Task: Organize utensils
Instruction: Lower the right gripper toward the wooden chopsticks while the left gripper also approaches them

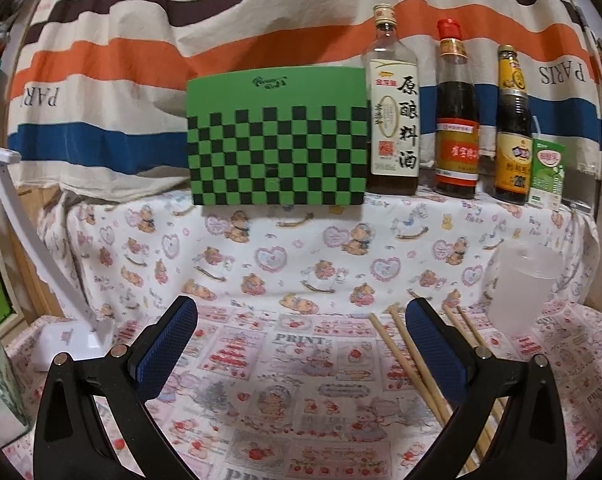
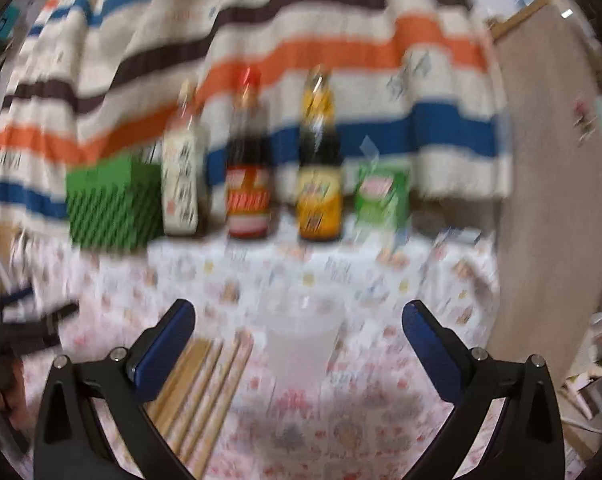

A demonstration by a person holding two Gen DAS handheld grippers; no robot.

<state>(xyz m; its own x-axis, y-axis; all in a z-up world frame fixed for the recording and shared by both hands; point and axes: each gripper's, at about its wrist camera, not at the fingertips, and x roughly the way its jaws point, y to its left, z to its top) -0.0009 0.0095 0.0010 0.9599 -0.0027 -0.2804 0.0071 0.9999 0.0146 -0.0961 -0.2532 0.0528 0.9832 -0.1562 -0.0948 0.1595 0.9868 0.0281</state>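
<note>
Right now our left tool (image 1: 301, 344) gapes wide and empty, chopsticks (image 1: 405, 354) lying under its right finger, long axes pointing away toward the cup (image 1: 521, 292); our right tool (image 2: 297, 344) is wide too.

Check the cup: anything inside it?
Nothing shows in the translucent cup; it looks empty, though its frosted wall and the right view's blur leave the bottom unclear. The chopsticks lie on the cloth beside it, both grippers open.
</note>
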